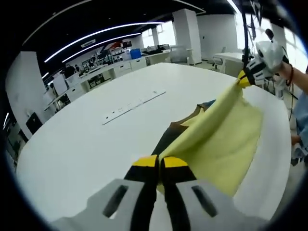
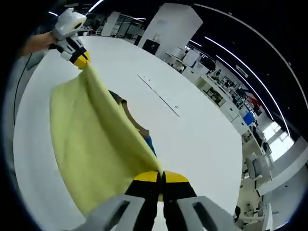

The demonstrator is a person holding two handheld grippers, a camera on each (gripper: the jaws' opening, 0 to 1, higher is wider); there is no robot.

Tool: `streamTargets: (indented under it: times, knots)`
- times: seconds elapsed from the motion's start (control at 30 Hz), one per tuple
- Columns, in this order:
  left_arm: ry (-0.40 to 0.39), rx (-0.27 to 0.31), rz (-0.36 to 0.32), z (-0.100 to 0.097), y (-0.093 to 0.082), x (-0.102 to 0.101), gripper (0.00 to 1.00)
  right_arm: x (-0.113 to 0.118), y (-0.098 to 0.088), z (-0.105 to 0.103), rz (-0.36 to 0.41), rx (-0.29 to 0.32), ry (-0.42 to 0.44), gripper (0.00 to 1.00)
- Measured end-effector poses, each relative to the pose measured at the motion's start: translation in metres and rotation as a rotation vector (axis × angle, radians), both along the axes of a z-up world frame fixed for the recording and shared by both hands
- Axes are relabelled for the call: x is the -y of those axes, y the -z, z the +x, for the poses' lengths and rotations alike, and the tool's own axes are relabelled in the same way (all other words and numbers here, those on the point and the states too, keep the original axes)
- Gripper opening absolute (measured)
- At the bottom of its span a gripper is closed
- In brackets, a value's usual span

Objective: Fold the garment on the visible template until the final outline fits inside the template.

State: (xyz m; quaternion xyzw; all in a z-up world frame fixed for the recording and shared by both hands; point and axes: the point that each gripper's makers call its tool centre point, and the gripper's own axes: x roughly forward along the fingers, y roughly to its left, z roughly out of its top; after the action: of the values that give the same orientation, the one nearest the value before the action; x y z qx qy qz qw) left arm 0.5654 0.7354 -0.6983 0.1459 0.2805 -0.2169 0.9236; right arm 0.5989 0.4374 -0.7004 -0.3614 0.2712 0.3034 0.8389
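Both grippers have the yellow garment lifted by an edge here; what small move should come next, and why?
Probably carry the held edge across and lower it. The left gripper and right gripper are each shut on the yellow garment, which hangs above a dark sheet on the white table.

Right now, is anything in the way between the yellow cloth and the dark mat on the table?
Nothing visible. Both grippers, the left gripper and right gripper, pinch the yellow garment by its top edge, holding it up over the dark template on the white table. Only air lies between them.
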Motion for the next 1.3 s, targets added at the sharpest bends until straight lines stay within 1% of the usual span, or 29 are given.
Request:
streamTargets:
  times: [0.03,0.07,0.17,0.3,0.43,0.53,0.6,0.67,0.7,0.73,0.77,0.8,0.87,0.97,1.03,1.07,1.13,1.17,1.2,1.3]
  knots:
    - [0.001,-0.007,0.004,0.001,0.003,0.000,0.00,0.000,0.002,0.000,0.000,-0.006,0.002,0.00]
    - [0.003,-0.013,0.007,0.002,0.007,0.000,0.00,0.000,0.008,0.002,-0.002,-0.027,0.009,0.00]
    - [0.017,-0.024,0.019,0.005,0.016,0.000,0.00,0.000,0.020,0.007,-0.021,-0.045,0.014,0.00]
    - [0.012,-0.042,0.018,0.009,0.027,-0.002,0.00,-0.001,0.033,0.012,-0.039,-0.069,0.010,0.00]
    - [0.005,-0.061,0.025,0.014,0.038,-0.003,0.00,-0.002,0.042,0.016,-0.048,-0.084,0.006,0.00]
    - [0.005,-0.061,0.019,0.020,0.043,-0.003,0.00,-0.001,0.050,0.019,-0.071,-0.094,0.005,0.00]
    - [-0.012,-0.093,0.008,0.021,0.050,-0.006,0.00,-0.001,0.054,0.020,-0.075,-0.098,0.003,0.00]
    - [-0.021,-0.103,0.008,0.024,0.054,-0.008,0.02,-0.001,0.059,0.021,-0.084,-0.111,-0.001,0.00]
    - [-0.027,-0.104,0.001,0.025,0.055,-0.009,0.02,0.000,0.060,0.022,-0.082,-0.109,0.010,0.00]
    - [-0.036,-0.110,-0.015,0.025,0.056,-0.010,0.02,0.001,0.060,0.024,-0.073,-0.105,0.030,0.00]
    - [-0.037,-0.112,-0.028,0.026,0.057,-0.009,0.02,0.000,0.061,0.023,-0.047,-0.121,0.048,0.00]
    - [-0.043,-0.115,-0.036,0.026,0.058,-0.010,0.03,0.000,0.062,0.023,-0.043,-0.125,0.052,0.00]
    - [-0.046,-0.114,-0.034,0.026,0.059,-0.012,0.07,0.001,0.063,0.024,-0.040,-0.122,0.061,0.01]
    - [-0.082,-0.119,-0.046,0.029,0.063,-0.020,0.13,0.002,0.065,0.023,-0.039,-0.123,0.061,0.03]
    - [-0.094,-0.119,-0.049,0.027,0.062,-0.023,0.15,0.002,0.065,0.023,-0.008,-0.128,0.082,0.05]
    - [-0.093,-0.117,-0.040,0.027,0.061,-0.024,0.15,0.001,0.062,0.024,0.051,-0.127,0.113,0.06]
    - [-0.078,-0.104,-0.005,0.026,0.059,-0.027,0.15,-0.002,0.057,0.025,0.137,-0.121,0.132,0.11]
    - [-0.070,-0.097,0.001,0.024,0.058,-0.027,0.15,0.000,0.055,0.025,0.145,-0.121,0.135,0.12]
    - [-0.061,-0.090,0.003,0.023,0.056,-0.026,0.15,0.002,0.054,0.023,0.132,-0.120,0.126,0.14]
    - [-0.020,-0.055,0.008,0.020,0.046,-0.023,0.16,0.002,0.048,0.020,0.128,-0.100,0.100,0.14]
